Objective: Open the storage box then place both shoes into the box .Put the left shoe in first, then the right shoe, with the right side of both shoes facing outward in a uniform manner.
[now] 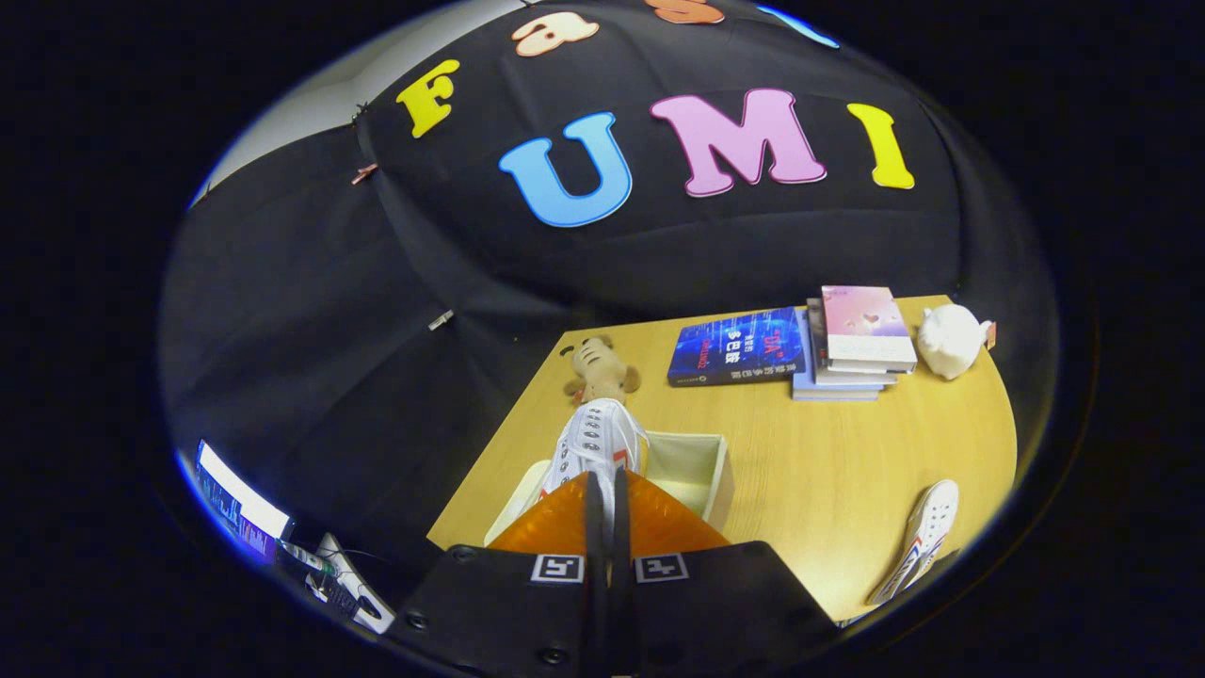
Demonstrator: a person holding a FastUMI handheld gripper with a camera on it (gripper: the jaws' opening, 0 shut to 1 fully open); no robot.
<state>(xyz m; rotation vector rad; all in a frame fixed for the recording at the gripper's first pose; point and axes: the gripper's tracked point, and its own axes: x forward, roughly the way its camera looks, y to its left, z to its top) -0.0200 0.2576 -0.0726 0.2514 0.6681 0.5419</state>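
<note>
My gripper (pixel 602 490) is shut on a white sneaker (pixel 595 438), holding it by its heel end with the toe pointing away from me. The shoe hangs above the open cream storage box (pixel 692 461), which stands on the wooden table (pixel 819 471) just beyond the fingers. The box's orange lid (pixel 659 523) is folded down toward me, right under the fingers. A second white sneaker (pixel 921 537) with red and blue side stripes lies on the table to the right, near the front edge.
A small plush bear (pixel 599 367) lies just past the box. Further back sit a blue book (pixel 734 347), a stack of books (pixel 857 344) and a white piggy bank (pixel 951 341). A monitor (pixel 240 508) stands off the table at the left.
</note>
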